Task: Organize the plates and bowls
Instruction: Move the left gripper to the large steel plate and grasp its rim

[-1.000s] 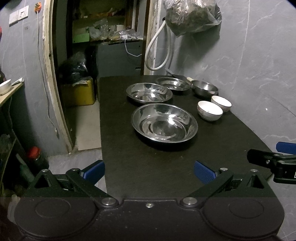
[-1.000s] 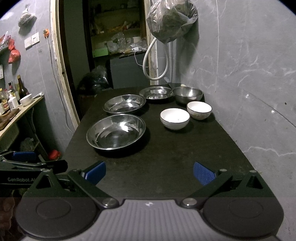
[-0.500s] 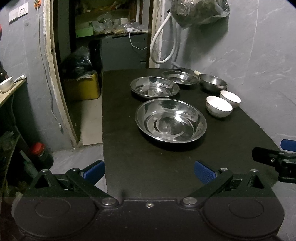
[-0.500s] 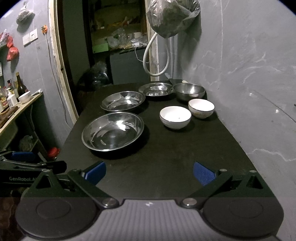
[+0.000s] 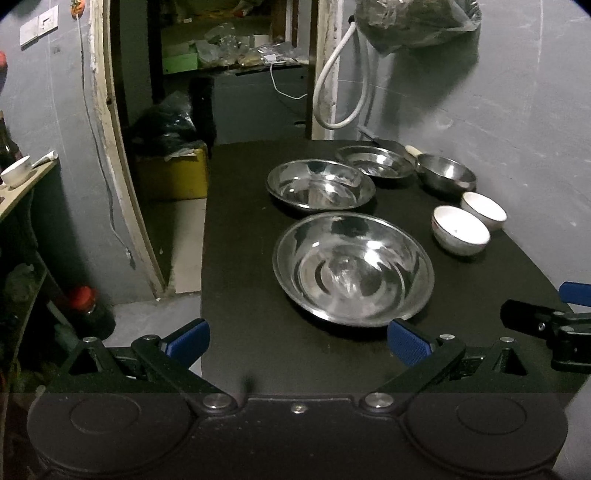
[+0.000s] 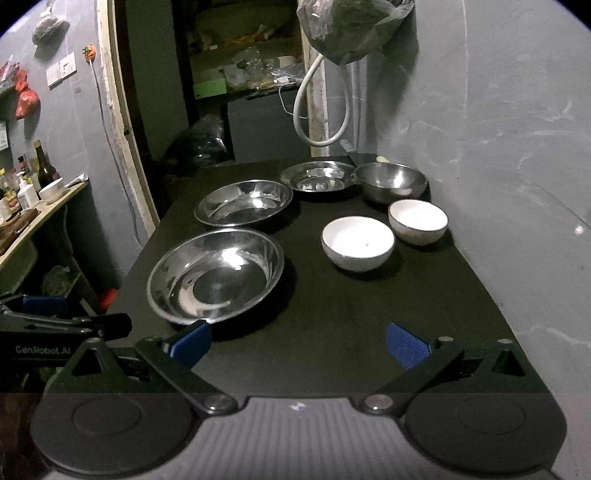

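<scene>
On a black table [image 5: 240,229] lie three steel plates in a row: a large near one [image 5: 352,267] [image 6: 216,275], a middle one [image 5: 320,187] [image 6: 243,202] and a small far one [image 5: 375,166] [image 6: 318,176]. A steel bowl [image 5: 445,178] [image 6: 392,181] stands at the back right. Two white bowls stand by the wall, a near one [image 5: 461,229] [image 6: 357,243] and a far one [image 5: 483,210] [image 6: 418,220]. My left gripper [image 5: 298,341] is open and empty just short of the large plate. My right gripper [image 6: 298,343] is open and empty over the table's near end.
A grey wall [image 6: 517,147] runs along the table's right side, with a white hose [image 6: 321,107] and a hanging plastic bag [image 6: 351,26] at the far end. A doorway [image 5: 166,110] opens at the left. A wooden shelf with bottles [image 6: 33,184] stands far left.
Both grippers have moved forward toward the dishes, so the plates and bowls look closer. Both stay open. The dishes have not moved.
</scene>
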`<state>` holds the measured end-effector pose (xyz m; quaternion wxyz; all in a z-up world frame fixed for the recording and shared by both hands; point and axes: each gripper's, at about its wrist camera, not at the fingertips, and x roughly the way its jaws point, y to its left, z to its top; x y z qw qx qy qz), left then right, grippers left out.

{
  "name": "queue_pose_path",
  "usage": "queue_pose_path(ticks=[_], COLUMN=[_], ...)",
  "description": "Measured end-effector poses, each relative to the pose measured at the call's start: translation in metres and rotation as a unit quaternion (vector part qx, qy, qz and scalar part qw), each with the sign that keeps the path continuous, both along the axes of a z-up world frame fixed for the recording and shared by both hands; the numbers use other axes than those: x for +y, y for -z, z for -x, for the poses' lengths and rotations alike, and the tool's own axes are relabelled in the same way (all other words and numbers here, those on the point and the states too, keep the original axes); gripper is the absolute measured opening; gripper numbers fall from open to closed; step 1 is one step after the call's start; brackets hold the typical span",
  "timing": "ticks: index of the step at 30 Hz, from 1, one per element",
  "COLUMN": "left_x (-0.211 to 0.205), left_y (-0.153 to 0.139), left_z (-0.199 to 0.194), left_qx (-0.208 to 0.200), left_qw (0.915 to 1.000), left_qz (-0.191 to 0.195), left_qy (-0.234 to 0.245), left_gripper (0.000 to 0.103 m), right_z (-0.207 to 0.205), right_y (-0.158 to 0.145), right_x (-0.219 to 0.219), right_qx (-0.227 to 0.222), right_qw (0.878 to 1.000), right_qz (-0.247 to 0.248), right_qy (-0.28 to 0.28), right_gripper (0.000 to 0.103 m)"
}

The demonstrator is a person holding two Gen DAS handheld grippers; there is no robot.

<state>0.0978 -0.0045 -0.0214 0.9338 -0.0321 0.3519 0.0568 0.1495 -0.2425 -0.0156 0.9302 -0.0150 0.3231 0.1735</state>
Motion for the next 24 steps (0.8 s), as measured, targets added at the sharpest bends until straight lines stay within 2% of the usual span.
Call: queue_pose_path(ticks=[7,13,24], left_x=[0.004,0.008,0.028], left_y=[-0.015,-0.033,-0.038], left_z=[-0.039,-0.074,-0.137], left_qx=[-0.013,-0.009,0.016], left_qw=[0.9990,0.9973,0.9972], left_qz=[0.000,0.000,-0.002], left_qy=[-0.042,-0.074,-0.073], left_gripper=[0.102,0.102,0.102], right_z=[-0.036,-0.060,-0.122], right_y=[-0.006,-0.013,-0.020], right_x=[-0.002,-0.002,0.013], right_qx=[-0.021,-0.021,0.056], right_qw=[0.998,0.996,0.997], right_qz=[-0.014,-0.020,-0.029], right_qy=[-0.051,-0.087,-0.038], right_gripper=[0.103,0.103,0.103])
